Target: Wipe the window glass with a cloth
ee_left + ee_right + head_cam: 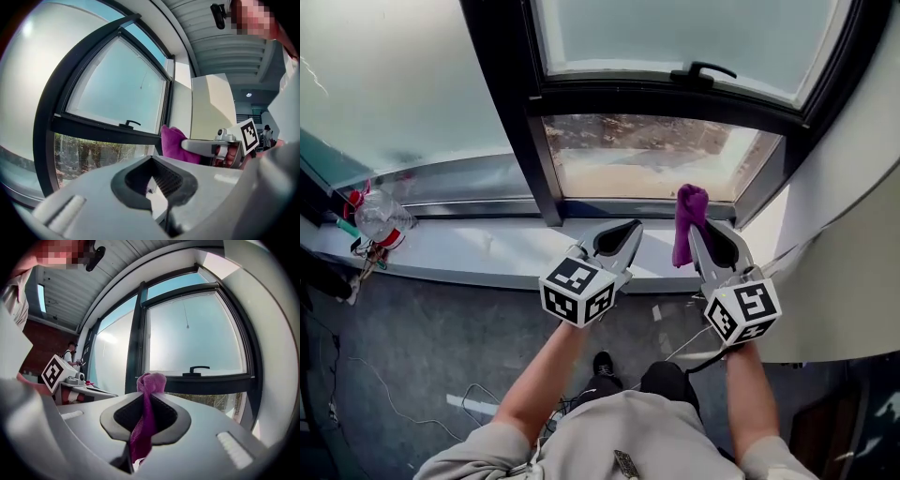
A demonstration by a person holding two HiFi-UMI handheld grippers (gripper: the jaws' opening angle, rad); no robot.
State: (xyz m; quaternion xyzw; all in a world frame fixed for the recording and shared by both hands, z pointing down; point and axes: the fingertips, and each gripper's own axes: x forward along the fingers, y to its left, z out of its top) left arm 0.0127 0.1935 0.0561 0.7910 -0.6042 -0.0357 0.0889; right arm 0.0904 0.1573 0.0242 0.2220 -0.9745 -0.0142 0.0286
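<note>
Ahead of me open room to the pane (647, 155), handle (698, 73) jutting above, frame post (525, 112) left, wall (853, 159) close right, bottle (380, 217) far left.

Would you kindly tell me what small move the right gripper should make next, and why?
Probably ease the right gripper forward until the purple cloth touches the lower pane: it grips the cloth, which appears to sit short of the glass.
</note>
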